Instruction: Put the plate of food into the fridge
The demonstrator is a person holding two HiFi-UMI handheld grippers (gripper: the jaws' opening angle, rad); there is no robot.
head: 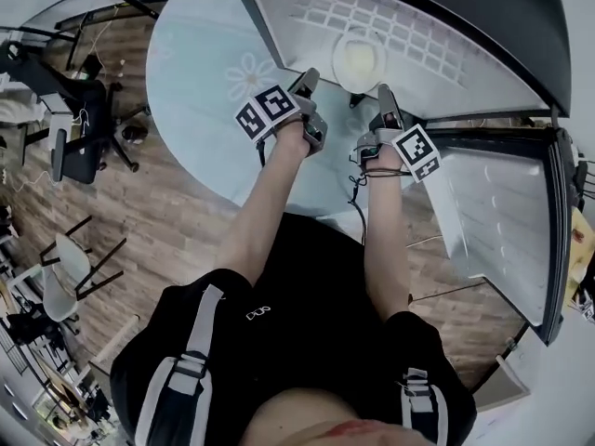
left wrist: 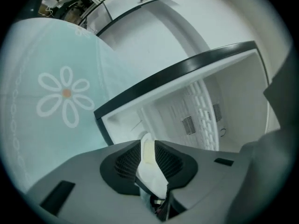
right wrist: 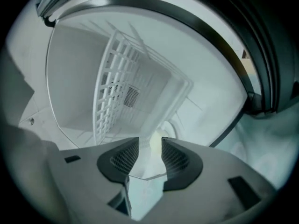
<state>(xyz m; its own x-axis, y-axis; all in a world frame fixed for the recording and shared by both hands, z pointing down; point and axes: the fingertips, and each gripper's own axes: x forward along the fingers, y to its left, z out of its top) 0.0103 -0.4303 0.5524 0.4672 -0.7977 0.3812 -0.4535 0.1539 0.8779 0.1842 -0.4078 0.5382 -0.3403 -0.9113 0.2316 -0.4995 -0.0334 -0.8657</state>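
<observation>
A round white plate (head: 358,60) of pale yellow food lies flat inside the open fridge (head: 437,72). Its rim sits between the left gripper's (head: 310,82) narrowly parted jaws. The right gripper's (head: 386,96) jaws gape wide.

A black office chair (head: 85,124) stands on the wood-plank floor (head: 181,216).

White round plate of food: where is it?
Head view, top centre: the white round plate of food lies inside the open white fridge, beside its white wire rack, ahead of the left gripper and right gripper.
</observation>
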